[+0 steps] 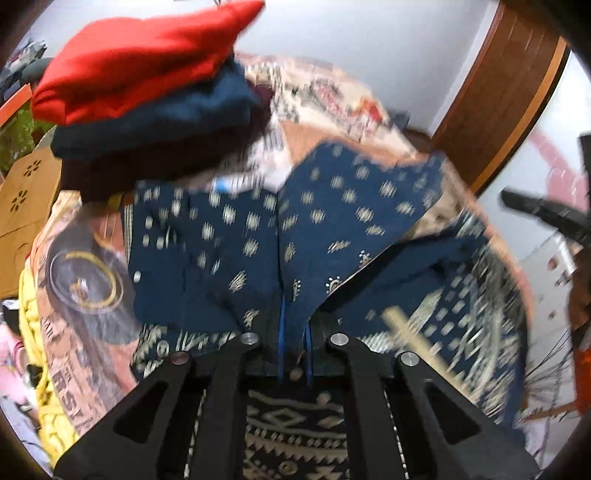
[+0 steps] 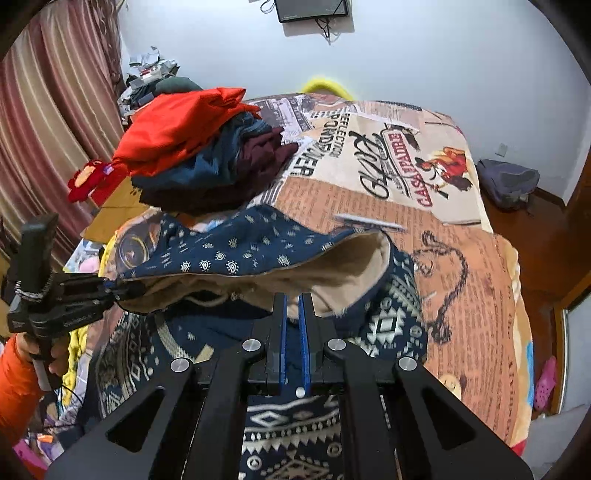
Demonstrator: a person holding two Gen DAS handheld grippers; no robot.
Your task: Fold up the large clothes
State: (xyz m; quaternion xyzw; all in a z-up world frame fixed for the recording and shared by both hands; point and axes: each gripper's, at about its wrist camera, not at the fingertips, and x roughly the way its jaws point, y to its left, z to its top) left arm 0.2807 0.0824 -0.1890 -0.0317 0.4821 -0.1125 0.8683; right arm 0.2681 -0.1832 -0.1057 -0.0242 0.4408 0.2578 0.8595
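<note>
While both grippers pinch its edge, the navy patterned garment point(image 2: 236, 251) hangs lifted above the bed point(image 2: 476, 266), its beige lining turned outward in the right wrist view. Left gripper point(image 1: 294, 325): blue pads closed on a fold of the navy cloth; also seen at frame left in the right wrist view, held by a hand point(image 2: 55, 360) in an orange sleeve. Right gripper point(image 2: 294, 314): fingers point(image 2: 283, 325) pressed on the beige hem. Bedspread: newspaper-style print. Stack of folded clothes point(image 2: 195, 155), red over blue over maroon, at the far left of the bed, behind the garment. Wall-mounted screen point(image 2: 313, 9) above.
</note>
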